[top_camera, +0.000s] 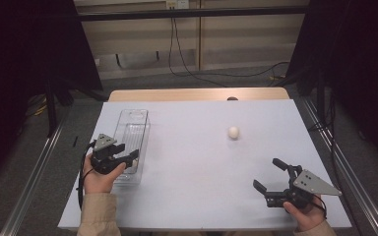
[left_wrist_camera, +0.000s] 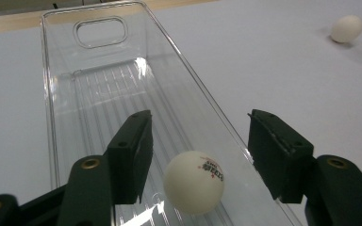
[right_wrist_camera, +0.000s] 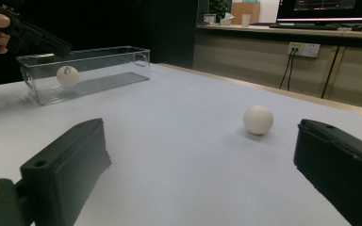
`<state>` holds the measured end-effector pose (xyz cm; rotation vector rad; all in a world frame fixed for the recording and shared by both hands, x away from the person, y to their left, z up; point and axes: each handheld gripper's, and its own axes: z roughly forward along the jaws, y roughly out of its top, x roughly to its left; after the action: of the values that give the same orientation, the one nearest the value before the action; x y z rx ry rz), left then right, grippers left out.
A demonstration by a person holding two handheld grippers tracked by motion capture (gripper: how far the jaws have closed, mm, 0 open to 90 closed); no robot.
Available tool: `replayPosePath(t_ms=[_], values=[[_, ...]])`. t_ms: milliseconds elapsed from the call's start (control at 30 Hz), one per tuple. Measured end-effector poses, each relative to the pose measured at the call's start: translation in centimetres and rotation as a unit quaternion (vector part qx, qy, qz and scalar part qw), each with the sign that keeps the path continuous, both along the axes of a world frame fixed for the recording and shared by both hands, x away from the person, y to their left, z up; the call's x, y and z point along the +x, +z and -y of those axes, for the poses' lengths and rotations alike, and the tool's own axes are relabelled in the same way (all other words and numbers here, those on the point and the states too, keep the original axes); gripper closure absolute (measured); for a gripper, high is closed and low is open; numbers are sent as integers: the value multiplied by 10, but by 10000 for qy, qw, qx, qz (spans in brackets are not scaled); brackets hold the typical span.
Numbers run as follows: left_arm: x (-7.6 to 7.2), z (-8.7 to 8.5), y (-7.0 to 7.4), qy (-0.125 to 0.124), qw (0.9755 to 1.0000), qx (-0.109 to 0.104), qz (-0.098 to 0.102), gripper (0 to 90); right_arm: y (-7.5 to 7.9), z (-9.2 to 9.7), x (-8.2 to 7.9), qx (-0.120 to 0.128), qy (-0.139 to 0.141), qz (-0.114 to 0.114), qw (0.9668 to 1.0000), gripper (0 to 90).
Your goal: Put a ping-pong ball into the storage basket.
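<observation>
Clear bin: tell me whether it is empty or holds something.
Not empty. The clear bin holds one white ball at its near end, below the open left tool. A second ball lies outside on the table.

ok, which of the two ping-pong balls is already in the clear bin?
The printed ball, lying in the clear bin between the left gripper's open jaws. The plain ball sits on the open white table.
</observation>
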<state>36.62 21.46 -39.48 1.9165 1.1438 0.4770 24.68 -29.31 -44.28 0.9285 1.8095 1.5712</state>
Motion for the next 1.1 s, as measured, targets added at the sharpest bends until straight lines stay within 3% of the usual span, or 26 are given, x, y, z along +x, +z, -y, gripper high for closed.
replayPosePath(t_ms=[300,533,833,1100], values=[[-1,4,2,18,9999,-130,9,327,0,0,0,-16,6,-13,10000,30],[-2,13,4,-136,9998,-160,34,288,0,0,0,-16,-2,-2,10000,29],[-5,26,8,-274,9989,-371,109,250,0,0,0,-7,-9,-27,10000,30],[-6,38,7,-424,9983,-393,85,221,0,0,0,-13,-17,-28,10000,30]])
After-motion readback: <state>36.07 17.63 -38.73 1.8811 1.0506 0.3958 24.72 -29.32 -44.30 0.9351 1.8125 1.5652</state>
